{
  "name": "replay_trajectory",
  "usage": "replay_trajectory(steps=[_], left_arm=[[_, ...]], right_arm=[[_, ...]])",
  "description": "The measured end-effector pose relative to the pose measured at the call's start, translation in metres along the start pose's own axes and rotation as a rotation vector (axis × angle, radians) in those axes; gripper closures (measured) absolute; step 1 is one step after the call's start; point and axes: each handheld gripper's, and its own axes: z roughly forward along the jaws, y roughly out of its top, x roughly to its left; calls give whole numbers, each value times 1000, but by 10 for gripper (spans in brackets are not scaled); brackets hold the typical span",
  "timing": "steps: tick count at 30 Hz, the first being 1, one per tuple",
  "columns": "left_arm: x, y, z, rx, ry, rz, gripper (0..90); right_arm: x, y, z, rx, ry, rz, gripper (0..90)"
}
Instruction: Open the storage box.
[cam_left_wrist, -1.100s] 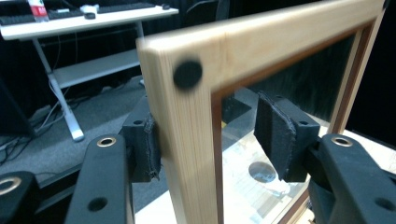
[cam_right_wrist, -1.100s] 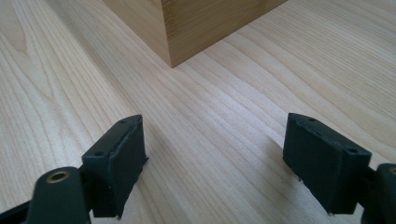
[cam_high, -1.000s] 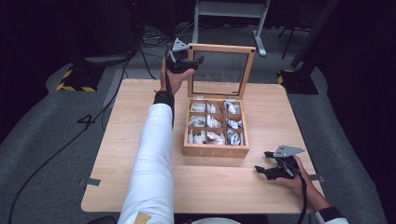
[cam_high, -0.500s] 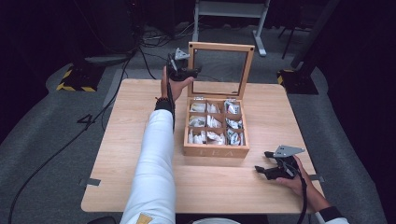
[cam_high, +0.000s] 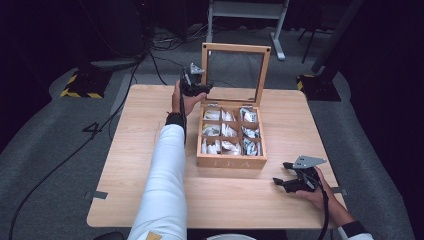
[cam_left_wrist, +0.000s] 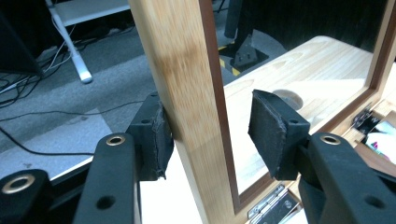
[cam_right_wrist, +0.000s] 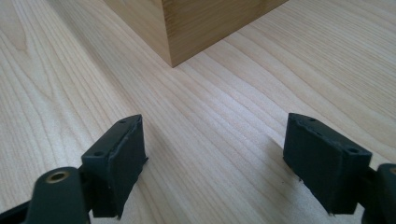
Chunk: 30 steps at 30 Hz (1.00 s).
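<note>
A wooden tea box (cam_high: 231, 162) stands open on the table, several compartments holding packets (cam_high: 222, 131). Its glass-paned lid (cam_high: 235, 48) stands upright. My left gripper (cam_high: 202, 89) is at the lid's left rail, low near the hinge. In the left gripper view the rail (cam_left_wrist: 187, 70) sits between the jaws of that gripper (cam_left_wrist: 208, 126); the left pad (cam_left_wrist: 156, 137) touches the wood and the right pad (cam_left_wrist: 268, 133) stands a little off it. These jaws have just been closing. My right gripper (cam_high: 280, 172) rests open on the table near the box's front right corner (cam_right_wrist: 205, 23), and between its jaws (cam_right_wrist: 215, 154) there is nothing.
The table (cam_high: 135, 150) is light wood with bare room left of the box. Cables and a yellow-black striped base (cam_high: 80, 85) lie on the grey floor behind it. A metal hinge (cam_left_wrist: 273, 205) shows at the lid's foot.
My left hand has sunk down the lid's left rail from near the top corner to near the hinge. The right hand has not moved.
</note>
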Motion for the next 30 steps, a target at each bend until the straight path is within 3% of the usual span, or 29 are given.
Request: replay_trajectory(steps=[3,6,14,24,27,30], left_arm=[[1,-4,-1,0,-12,-9,508],[-1,-8,1,26,1,2,513],[-1,-20,6,28,-20,-33,516],[-6,-36,2,100,-8,-15,524],[-8,-43,-1,109,-7,4,526],[-10,-49,-5,107,-7,-2,517]], right_arm=[[0,0,0,1,3,-2,208],[0,0,0,1,3,-2,208],[-1,-1,-1,3,5,-6,208],[-1,-1,-1,2,5,-6,208],[0,-1,-1,1,4,-5,208],[0,-1,-1,1,3,-6,208]])
